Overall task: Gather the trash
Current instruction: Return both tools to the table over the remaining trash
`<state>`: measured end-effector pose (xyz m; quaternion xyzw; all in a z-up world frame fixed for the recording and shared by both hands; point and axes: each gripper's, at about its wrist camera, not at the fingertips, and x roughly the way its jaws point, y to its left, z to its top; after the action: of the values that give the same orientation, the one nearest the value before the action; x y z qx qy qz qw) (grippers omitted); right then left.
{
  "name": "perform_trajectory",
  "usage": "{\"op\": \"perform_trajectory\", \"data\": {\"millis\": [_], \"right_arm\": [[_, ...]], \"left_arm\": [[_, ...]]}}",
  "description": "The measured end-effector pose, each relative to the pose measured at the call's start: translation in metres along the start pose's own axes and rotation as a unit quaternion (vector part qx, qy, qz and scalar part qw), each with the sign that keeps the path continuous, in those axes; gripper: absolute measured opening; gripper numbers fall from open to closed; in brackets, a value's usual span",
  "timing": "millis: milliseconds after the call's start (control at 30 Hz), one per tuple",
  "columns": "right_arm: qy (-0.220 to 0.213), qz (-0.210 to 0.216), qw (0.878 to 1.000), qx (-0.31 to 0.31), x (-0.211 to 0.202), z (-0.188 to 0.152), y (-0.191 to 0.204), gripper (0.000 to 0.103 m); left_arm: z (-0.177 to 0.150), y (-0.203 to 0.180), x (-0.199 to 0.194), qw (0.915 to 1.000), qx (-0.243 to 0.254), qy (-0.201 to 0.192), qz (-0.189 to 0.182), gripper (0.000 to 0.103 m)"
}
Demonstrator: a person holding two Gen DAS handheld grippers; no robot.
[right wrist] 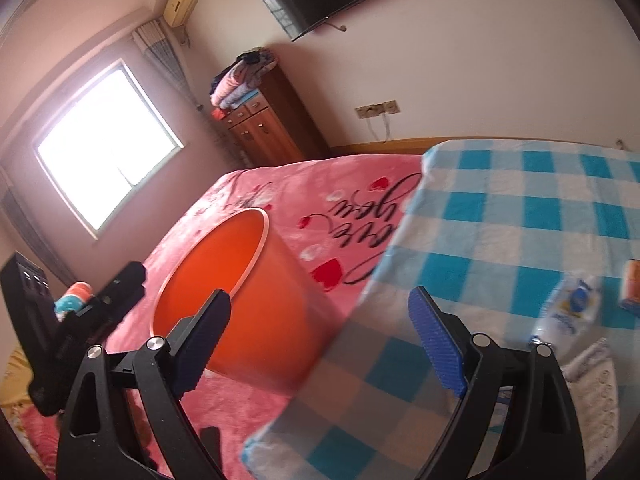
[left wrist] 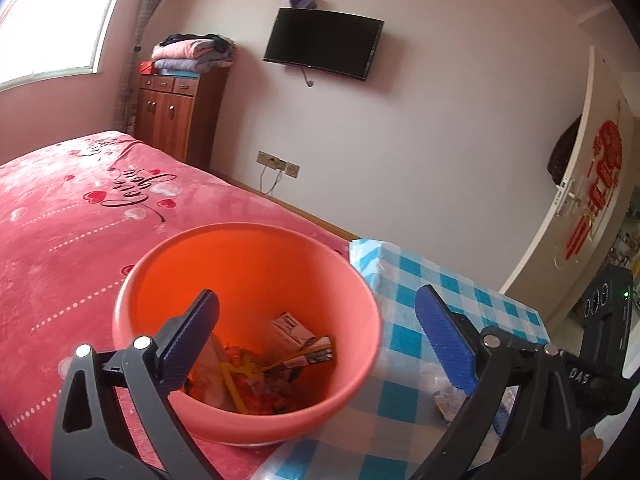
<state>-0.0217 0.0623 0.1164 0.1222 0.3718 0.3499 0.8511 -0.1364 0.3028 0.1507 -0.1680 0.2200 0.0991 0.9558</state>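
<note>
The left claw (left wrist: 316, 340) stands wide with nothing between its pads. Just beyond and below its tips sits the orange bucket (left wrist: 248, 264), upright on the pink bedspread (left wrist: 72, 220), its mouth facing up toward the camera. In the bottom of it lies the trash (left wrist: 276, 368) — a small white carton, a striped wrapper lying roughly crosswise and pointing toward the claw's right finger, a yellow strip running toward the camera, and red scraps. The left finger (left wrist: 188, 340) covers the near left part of the heap, so what lies under it cannot be told.

To the right of the left claw is the table with the blue check cloth (left wrist: 452, 292), touching the bucket's side or just beside it — the pictures do not settle which. Behind the right finger (left wrist: 444, 340) a crumpled clear wrapper (left wrist: 448, 396) shows on the cloth, half hidden.

The right claw (right wrist: 320, 340) is also spread wide and empty, its tips over the gap between bucket and table corner. From here the bucket stands ahead and to the left, its inside seen only partly and its contents hidden by the wall. Right of the claw, on the cloth, lie a white and blue plastic bag (right wrist: 572, 308), blurred, and an orange packet (right wrist: 632, 284) cut off by the picture's edge. The left gripper's body shows at far left.
</note>
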Motion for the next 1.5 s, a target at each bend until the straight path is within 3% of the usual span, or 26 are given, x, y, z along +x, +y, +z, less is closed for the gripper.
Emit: {"op": "perform_trajectory", "data": {"millis": [433,800,1500], "right_arm": [[-0.048,-0.086,0.995,0.0,-0.045,-0.015,-0.039,0.092],[-0.076,-0.148,0.986,0.016,-0.076,-0.031,-0.084,0.093],[-0.106,-0.216,0.971,0.019,-0.103,-0.049,-0.131,0.093]], "left_arm": [[-0.018,-0.051,0.002,0.9983,0.04,0.029,-0.032,0.099],[-0.047,-0.105,0.017,0.9919,0.086,0.071,-0.061,0.099],[-0.092,-0.169,0.044,0.9781,0.14,0.132,-0.078,0.099]]}}
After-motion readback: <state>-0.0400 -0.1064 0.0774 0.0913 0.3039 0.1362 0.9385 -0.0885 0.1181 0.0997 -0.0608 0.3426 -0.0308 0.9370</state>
